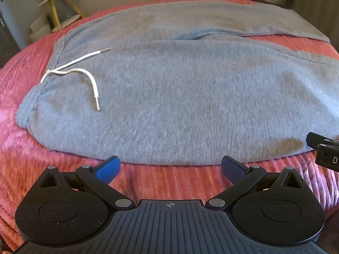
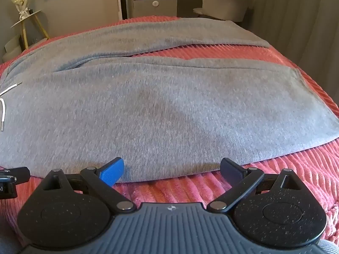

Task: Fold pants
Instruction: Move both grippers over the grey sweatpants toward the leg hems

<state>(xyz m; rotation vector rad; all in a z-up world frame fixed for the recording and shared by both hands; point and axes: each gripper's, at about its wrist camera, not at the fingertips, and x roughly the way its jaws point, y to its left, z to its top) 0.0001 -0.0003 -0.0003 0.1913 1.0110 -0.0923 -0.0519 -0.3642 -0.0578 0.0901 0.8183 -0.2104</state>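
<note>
Lying spread across a pink ribbed blanket (image 1: 63,182), grey sweatpants (image 1: 180,105) are seen with the waistband at the left and both legs stretched to the right. A white drawstring (image 1: 84,72) is draped over the waist area. The left gripper (image 1: 170,167) and the right gripper (image 2: 172,170) are held just short of the near edge, jaws spread wide and nothing between them.
</note>
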